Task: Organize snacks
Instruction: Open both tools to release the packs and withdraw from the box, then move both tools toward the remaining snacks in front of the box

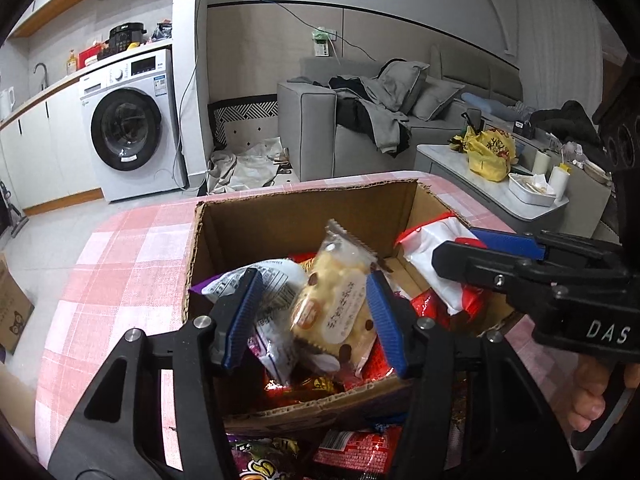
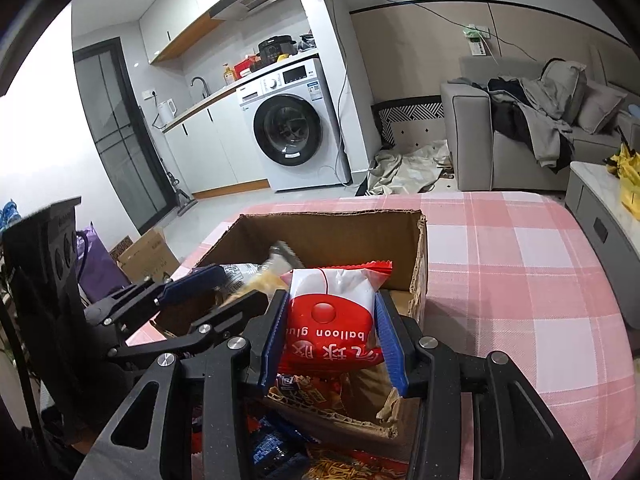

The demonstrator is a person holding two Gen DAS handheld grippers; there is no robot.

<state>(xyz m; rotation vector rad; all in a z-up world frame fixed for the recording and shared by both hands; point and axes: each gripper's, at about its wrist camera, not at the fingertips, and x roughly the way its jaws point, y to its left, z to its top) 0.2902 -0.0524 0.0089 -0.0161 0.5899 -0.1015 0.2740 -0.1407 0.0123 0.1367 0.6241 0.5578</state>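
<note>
Left wrist view shows a clear-wrapped pale yellow cake packet (image 1: 340, 300) with brown dots, standing tilted between the blue-padded fingers of the left tongs (image 1: 316, 312), which grip it over the open brown cardboard box (image 1: 256, 216). Just left of it, partly behind the left pad, lies a white-and-grey printed snack bag (image 1: 272, 284); whether the pad presses that bag too I cannot tell. Red and gold wrappers lie in the bottom of the box below.

Right wrist view shows a red-and-white snack packet (image 2: 332, 316) printed "balloon glue", clamped upright between the pads of the right tongs (image 2: 334, 332), which are closed on it above the box's near right corner. In the left view the same packet hangs at the right side of the box, with a person's hand (image 1: 596, 392) on the tong handle.

More snack packs (image 1: 352, 448), red and purple, lie on the tabletop at the near edge, in front of the box. The box sits on a tabletop covered with a pink-and-white checked cloth (image 2: 520, 264). Beyond stand a white front-loading washing machine (image 1: 128, 128) and a grey sofa (image 1: 320, 136) piled with clothes.
</note>
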